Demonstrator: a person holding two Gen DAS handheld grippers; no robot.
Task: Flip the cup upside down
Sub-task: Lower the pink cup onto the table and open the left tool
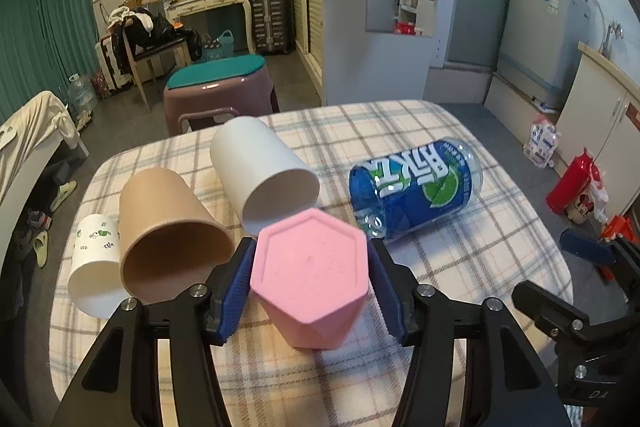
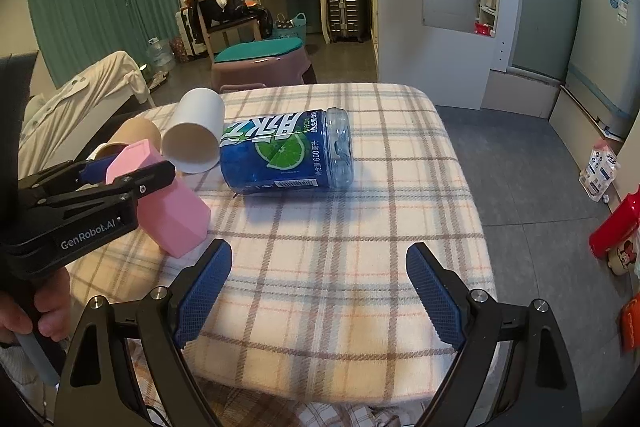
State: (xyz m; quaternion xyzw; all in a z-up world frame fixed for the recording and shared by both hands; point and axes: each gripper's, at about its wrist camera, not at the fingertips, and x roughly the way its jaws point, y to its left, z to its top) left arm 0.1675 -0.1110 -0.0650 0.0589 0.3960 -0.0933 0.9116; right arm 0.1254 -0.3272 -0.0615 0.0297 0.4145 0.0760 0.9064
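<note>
- While my left gripper (image 1: 310,281) pinches the pink hexagonal cup (image 1: 310,267), base up, tilted on the plaid tablecloth (image 1: 460,267), the tan cup (image 1: 168,227) lies just left.
- My right gripper (image 2: 318,291) hangs spread over the cloth.

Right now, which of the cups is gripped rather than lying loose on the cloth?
The pink hexagonal cup, base up, clamped between the left gripper fingers. The brown, white and floral cups lie on their sides.
</note>
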